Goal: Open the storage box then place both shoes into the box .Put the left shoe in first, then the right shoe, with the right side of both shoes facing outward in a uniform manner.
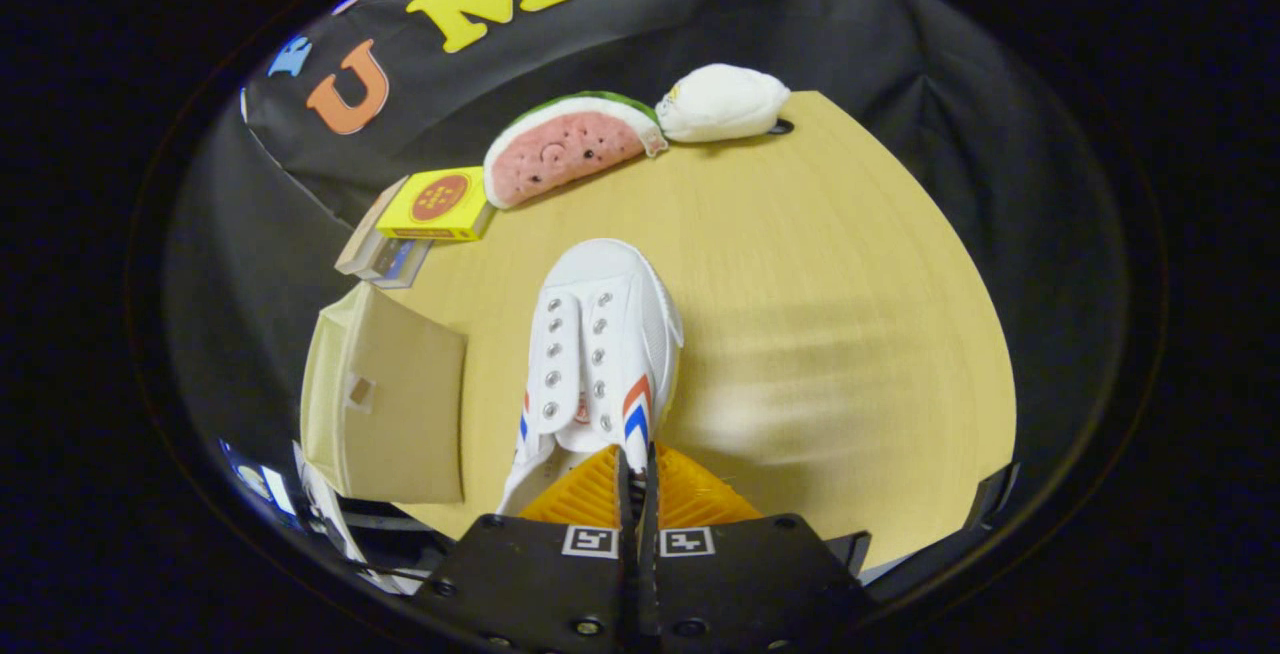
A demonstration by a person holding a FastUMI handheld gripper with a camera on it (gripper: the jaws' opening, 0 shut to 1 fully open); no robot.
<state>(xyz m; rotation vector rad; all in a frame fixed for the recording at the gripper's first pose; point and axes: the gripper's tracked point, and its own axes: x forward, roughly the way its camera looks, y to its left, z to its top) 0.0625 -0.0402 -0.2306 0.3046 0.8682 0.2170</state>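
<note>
In the gripper view, the gripper [637, 479] has its two orange fingers [580, 496] pressed almost together. Only a thin bit of the shoe's back edge sits between them, so it looks like they are pinching the heel rim of the white shoe [598, 354]. The shoe hangs or rests just ahead of the fingers, with its toe pointing away from them, over the yellow wooden table [840, 264]. It has red and blue stripes on its side and metal rings where laces would go, but no laces can be seen.

The shoe looks light. Its cloth top is soft and will bend, and its sole is likely stiffer. A thin cloth edge can slip out of a pinch, so I think the heel rim is a good place to hold, as long as the squeeze is firm. The toe may swing or droop when the shoe is moved.

To the left of the fingers, close by the shoe, is the tan storage box [395, 404]. I cannot tell if it is open.

Far beyond the fingers lie a yellow book [437, 202] on other books, a watermelon toy [565, 146] and a white soft toy [722, 102]. They are well apart from the shoe.
</note>
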